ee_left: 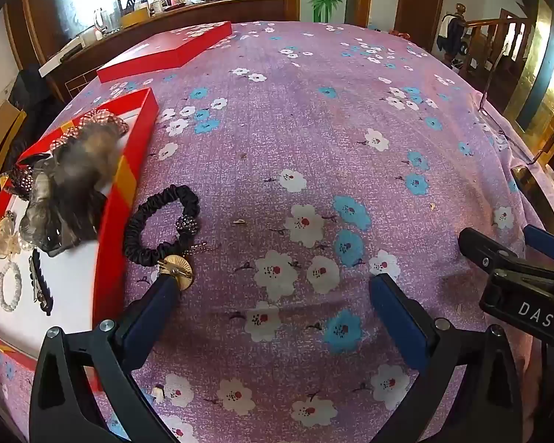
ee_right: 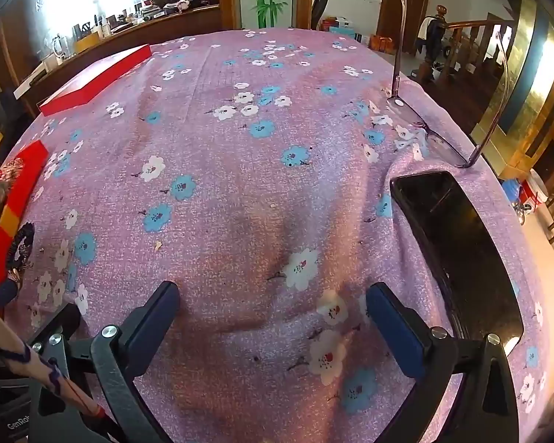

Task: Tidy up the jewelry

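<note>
An open red box with a white floor lies at the left of the table. It holds a furry hair clip, a checked bow, a bead bracelet and a dark hair clip. A black scrunchie with a beaded ball lies on the cloth beside the box. A small gold fan-shaped ornament lies at the tip of my left finger. My left gripper is open and empty. My right gripper is open and empty over bare cloth; it also shows in the left wrist view.
The purple flowered cloth covers the table. The red box lid lies at the far left. A black phone and a pair of glasses lie at the right edge. A sideboard and stairs stand beyond.
</note>
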A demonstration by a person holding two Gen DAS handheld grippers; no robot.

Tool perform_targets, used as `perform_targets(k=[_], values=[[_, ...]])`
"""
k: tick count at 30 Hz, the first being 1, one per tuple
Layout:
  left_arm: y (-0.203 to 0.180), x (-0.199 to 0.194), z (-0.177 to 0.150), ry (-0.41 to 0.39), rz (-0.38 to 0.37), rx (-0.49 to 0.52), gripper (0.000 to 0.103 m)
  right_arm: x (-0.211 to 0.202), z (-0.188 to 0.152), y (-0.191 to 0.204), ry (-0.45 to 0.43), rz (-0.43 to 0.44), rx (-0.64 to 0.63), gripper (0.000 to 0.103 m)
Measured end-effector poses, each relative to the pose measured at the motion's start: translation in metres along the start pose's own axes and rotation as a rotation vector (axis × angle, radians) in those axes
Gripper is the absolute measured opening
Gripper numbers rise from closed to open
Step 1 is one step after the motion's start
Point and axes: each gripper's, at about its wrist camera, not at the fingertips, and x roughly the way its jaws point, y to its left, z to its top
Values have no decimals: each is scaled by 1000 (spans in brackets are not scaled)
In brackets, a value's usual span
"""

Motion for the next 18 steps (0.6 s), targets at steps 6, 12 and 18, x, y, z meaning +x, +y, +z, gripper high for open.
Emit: perform_targets(k=[6, 12, 18], values=[[0, 0, 0, 3, 3, 2, 103, -1, -2, 0, -14, 14, 10, 103], [0, 0, 0, 3, 3, 2, 103, -1, -1, -3, -15, 28, 20, 103], [0, 0, 0, 4, 3, 2, 103, -2, -1, 1, -14, 28, 21, 103]])
